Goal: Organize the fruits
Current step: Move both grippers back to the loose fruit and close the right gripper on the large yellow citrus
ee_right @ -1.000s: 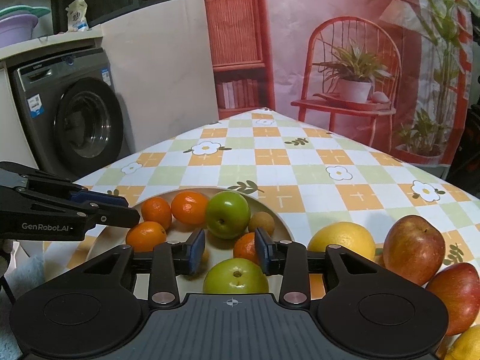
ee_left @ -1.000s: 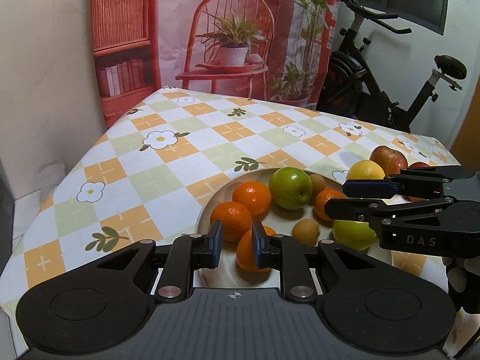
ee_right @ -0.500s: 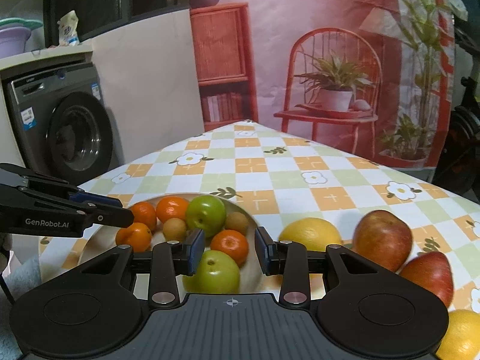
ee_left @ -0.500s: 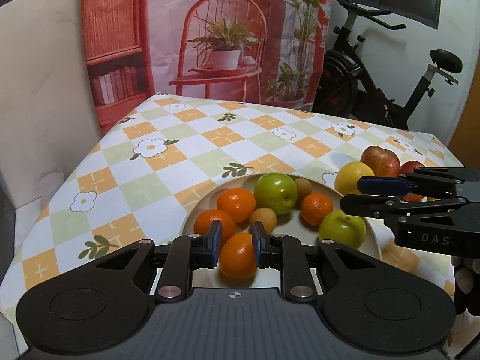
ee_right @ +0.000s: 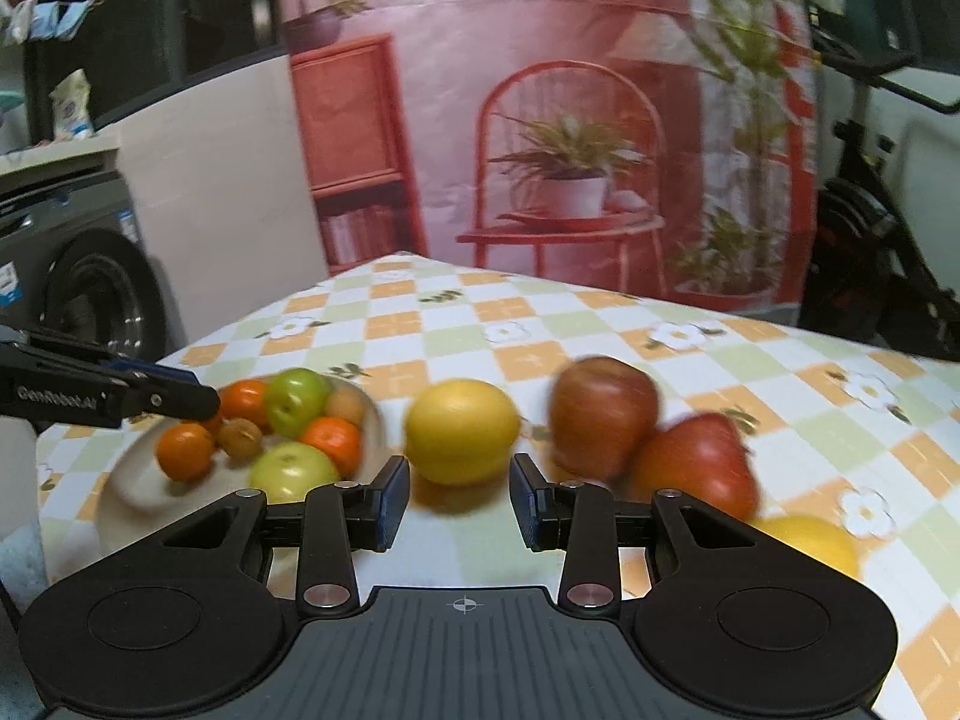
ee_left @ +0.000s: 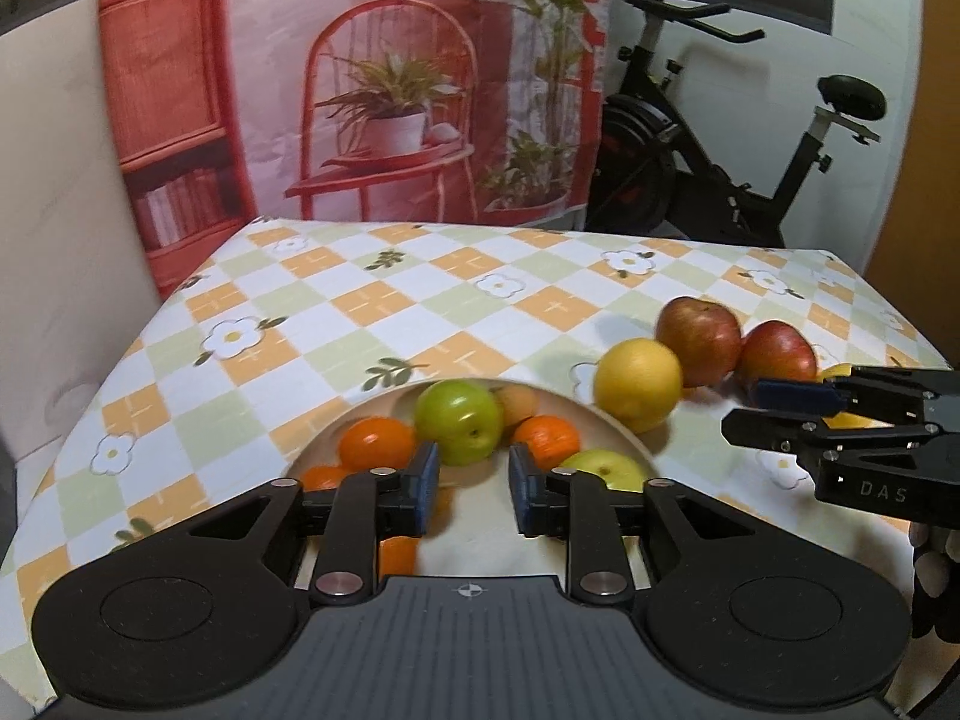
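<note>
Fruit sits in two groups on the checked tablecloth (ee_left: 420, 300). Plate (ee_right: 129, 498) holds the small stuff: green apple (ee_right: 297, 401) at the back, second green apple (ee_right: 293, 471) at the near rim, oranges around them (ee_right: 185, 451) (ee_right: 332, 443) (ee_right: 243, 402), plus two small brownish fruits (ee_right: 240, 437) (ee_right: 346, 407). Right-wrist view is motion-blurred, so edges are soft.

Off the plate, to its right: yellow citrus (ee_right: 461, 431) just beside the plate rim, then a red apple (ee_right: 603, 414) touching a second red apple (ee_right: 696, 468). Another yellow fruit (ee_right: 810, 543) lies nearest that camera, partly hidden behind the gripper body.

Left gripper (ee_left: 470, 474): jaws apart, nothing between them, above the near part of the plate; an orange (ee_left: 377, 441) and the green apple (ee_left: 459, 429) show just beyond the tips, another orange (ee_left: 397, 555) below the left finger.

Right gripper (ee_right: 459, 495): jaws apart, empty, the yellow citrus just beyond the gap between the pads and not touching them. In the left-wrist view it comes in from the right edge (ee_left: 774, 408), with its tips near the second red apple (ee_left: 777, 351).

Background: printed backdrop with a red chair (ee_left: 384, 120), exercise bike (ee_left: 720, 150), washing machine (ee_right: 84, 276).
</note>
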Motion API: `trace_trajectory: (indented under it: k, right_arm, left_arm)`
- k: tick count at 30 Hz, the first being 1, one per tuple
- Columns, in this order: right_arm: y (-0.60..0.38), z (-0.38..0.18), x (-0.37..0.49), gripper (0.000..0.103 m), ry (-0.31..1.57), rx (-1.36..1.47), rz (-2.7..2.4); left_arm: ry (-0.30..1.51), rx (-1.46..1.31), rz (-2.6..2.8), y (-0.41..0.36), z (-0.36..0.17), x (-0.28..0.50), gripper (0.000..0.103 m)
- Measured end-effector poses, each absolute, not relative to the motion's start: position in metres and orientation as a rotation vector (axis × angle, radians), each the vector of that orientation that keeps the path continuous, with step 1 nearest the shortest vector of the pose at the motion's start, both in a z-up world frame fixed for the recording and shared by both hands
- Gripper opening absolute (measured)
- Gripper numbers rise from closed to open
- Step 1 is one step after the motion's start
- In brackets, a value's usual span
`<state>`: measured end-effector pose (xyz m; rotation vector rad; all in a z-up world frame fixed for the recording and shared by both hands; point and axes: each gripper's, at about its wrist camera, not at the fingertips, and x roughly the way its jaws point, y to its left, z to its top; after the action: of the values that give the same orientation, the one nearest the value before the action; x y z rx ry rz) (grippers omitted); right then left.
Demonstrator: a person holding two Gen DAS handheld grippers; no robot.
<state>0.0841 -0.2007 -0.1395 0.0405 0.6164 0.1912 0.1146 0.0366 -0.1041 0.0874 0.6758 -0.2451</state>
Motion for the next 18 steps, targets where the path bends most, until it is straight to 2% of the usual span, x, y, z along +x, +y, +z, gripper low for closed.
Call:
trace_trajectory:
  k: [16, 18]
  right_arm:
    - [-0.249, -0.144, 0.051, 0.035, 0.582, 0.083, 0.092]
    - [-0.257, -0.141, 0.045, 0.039, 0.569, 0.078, 0.068]
  left_arm:
    - [0.655, 0.114, -0.343, -0.02, -0.1, 0.132, 0.032]
    - [0.657, 0.102, -0.36, -0.026, -0.1, 0.134, 0.039]
